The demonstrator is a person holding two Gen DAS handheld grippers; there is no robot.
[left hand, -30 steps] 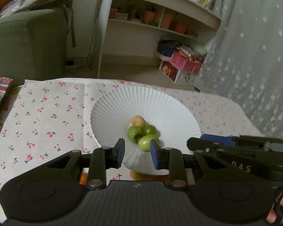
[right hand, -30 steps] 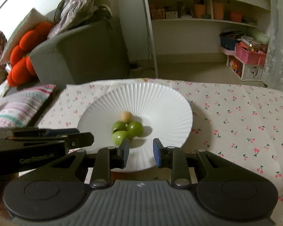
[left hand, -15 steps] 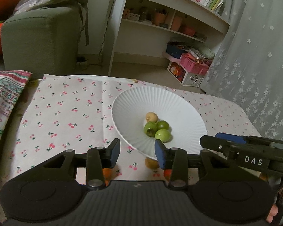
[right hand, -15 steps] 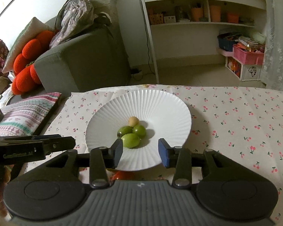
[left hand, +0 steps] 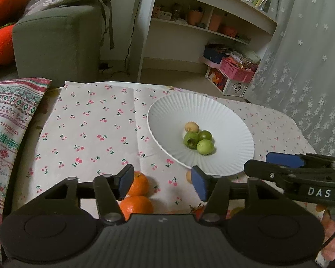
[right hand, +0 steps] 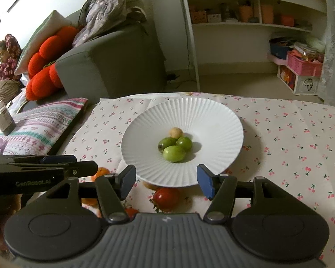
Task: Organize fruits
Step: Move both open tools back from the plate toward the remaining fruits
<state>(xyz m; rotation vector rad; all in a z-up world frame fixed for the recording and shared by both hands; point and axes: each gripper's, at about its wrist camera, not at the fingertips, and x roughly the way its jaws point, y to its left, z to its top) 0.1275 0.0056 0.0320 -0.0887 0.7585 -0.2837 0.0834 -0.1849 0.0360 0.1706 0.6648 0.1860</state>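
Opening just now, both grippers, left (left hand: 160, 183) and right (right hand: 166, 181), hold nothing; plate (right hand: 223, 120) mid-frame, bare bench (right hand: 301, 138) right; nearest green fruit (right hand: 174, 153) lies crosswise.

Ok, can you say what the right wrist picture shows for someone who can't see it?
A ribbed white plate on a cherry-print tablecloth holds three green fruits and one tan fruit. The open right gripper sits just before it, above a red tomato.

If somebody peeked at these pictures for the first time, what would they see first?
Probably the big white ribbed plate in the middle of the cherry-print tablecloth, with three green fruits and one small tan fruit huddled at its centre. Next, the bright oranges and a red tomato on the cloth, just in front of the plate.
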